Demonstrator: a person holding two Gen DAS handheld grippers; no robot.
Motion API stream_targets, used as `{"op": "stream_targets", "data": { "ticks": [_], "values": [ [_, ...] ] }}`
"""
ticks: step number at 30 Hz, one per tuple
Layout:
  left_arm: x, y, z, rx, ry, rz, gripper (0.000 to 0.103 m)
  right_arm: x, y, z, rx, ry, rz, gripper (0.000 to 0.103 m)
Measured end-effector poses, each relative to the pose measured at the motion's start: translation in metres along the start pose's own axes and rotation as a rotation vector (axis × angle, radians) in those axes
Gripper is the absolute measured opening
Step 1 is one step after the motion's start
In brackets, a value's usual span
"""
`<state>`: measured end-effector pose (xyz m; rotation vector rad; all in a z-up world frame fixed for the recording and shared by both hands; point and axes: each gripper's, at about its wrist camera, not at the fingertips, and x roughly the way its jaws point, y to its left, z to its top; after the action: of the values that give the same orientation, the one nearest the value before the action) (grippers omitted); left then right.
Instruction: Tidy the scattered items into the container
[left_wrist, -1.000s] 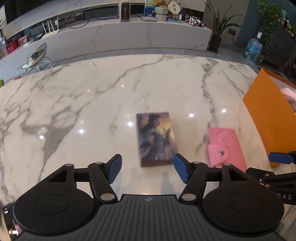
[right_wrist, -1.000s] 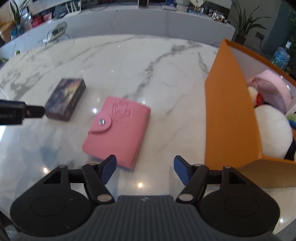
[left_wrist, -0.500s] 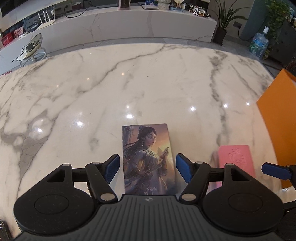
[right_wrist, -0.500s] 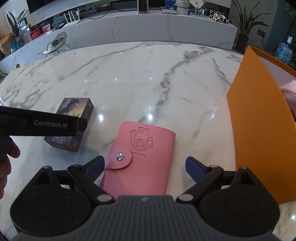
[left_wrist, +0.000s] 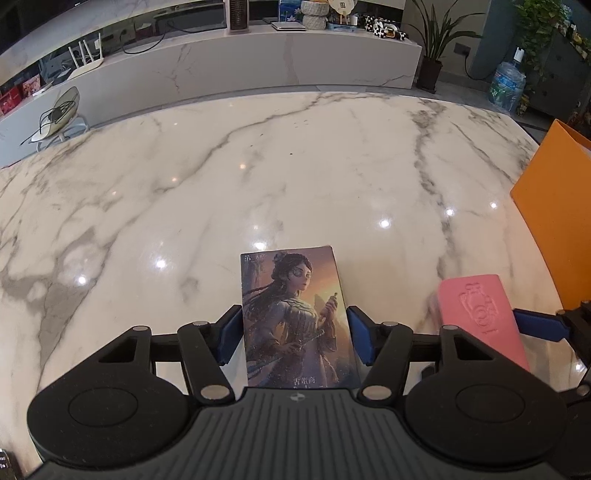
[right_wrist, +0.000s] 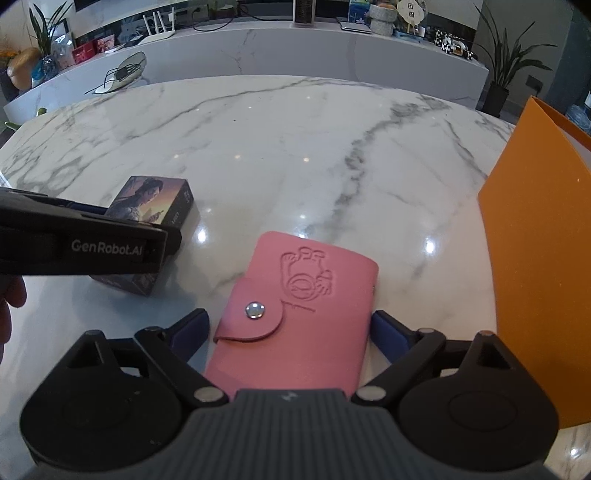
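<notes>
Two loose items lie on the marble table (left_wrist: 295, 166) — one illustrated card box (left_wrist: 297, 321) and one pink snap wallet (right_wrist: 295, 314) — with one orange container (right_wrist: 543, 266) standing at the right edge. Left gripper (left_wrist: 293, 338) straddles the box, its blue fingers at the box's long sides; whether they press it cannot be told. Right gripper (right_wrist: 291, 334) straddles the wallet, fingers spread apart, one on each side with gaps showing — the wallet rests flat on the marble, near the container.
</notes>
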<state>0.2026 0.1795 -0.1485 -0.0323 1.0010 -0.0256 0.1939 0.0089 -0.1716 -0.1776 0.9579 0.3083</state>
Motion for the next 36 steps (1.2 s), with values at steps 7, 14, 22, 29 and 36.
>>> {"op": "stream_targets", "data": {
  "ticks": [7, 14, 22, 29, 36],
  "values": [
    [-0.011, 0.003, -0.013, -0.007, 0.019, 0.009, 0.069, -0.006, -0.002, -0.002, -0.004, 0.008, 0.022, 0.085],
    [-0.037, 0.006, -0.028, -0.016, 0.010, 0.010, 0.069, -0.023, -0.005, -0.010, 0.018, -0.001, 0.035, 0.084],
    [-0.088, -0.008, -0.032, -0.001, -0.069, 0.019, 0.069, -0.071, -0.006, -0.014, 0.021, -0.084, 0.044, 0.084],
    [-0.132, -0.035, -0.032, 0.044, -0.145, 0.028, 0.069, -0.124, -0.020, -0.025, 0.051, -0.186, 0.039, 0.084],
    [-0.166, -0.078, -0.028, 0.116, -0.223, 0.003, 0.069, -0.179, -0.049, -0.038, 0.109, -0.307, 0.012, 0.084]
  ]
}}
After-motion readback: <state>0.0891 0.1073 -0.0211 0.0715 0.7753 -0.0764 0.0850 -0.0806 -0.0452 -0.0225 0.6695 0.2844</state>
